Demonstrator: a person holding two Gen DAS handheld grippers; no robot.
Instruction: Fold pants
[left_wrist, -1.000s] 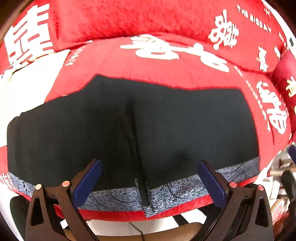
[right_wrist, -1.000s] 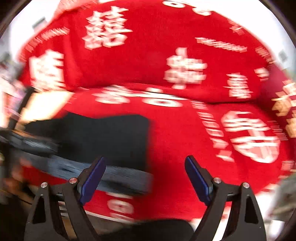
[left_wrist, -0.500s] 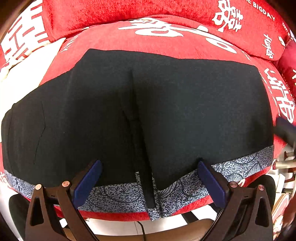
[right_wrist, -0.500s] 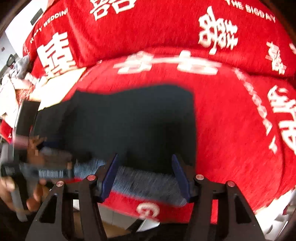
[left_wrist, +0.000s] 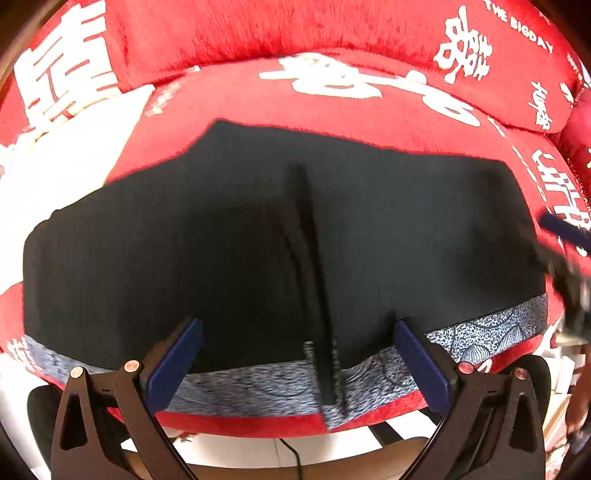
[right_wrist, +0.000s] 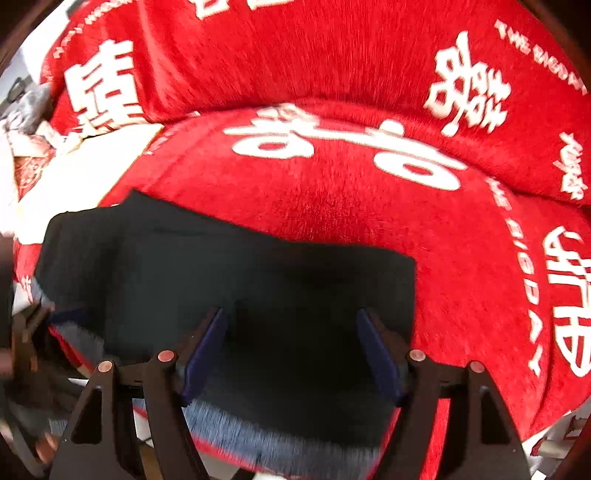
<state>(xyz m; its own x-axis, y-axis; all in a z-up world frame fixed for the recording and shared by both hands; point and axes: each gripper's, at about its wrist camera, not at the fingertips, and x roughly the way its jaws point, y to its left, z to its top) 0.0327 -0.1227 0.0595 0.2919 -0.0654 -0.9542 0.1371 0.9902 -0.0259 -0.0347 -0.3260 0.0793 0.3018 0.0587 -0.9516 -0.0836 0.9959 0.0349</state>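
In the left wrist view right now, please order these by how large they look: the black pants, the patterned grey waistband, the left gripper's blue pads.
1. black pants
2. patterned grey waistband
3. blue pads, enlarged by nearness to the camera

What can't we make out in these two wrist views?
- Pants legs: not in either view; only the waistband end shows.
- Right wrist view: motion blur smears the waistband print.
- Right gripper, opening: contact with the cloth is unclear.
- Left gripper: same doubt.

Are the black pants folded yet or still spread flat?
Spread flat: the black pants lie open across the red plush sofa cushion, grey patterned waistband along the near edge, no layer doubled over.
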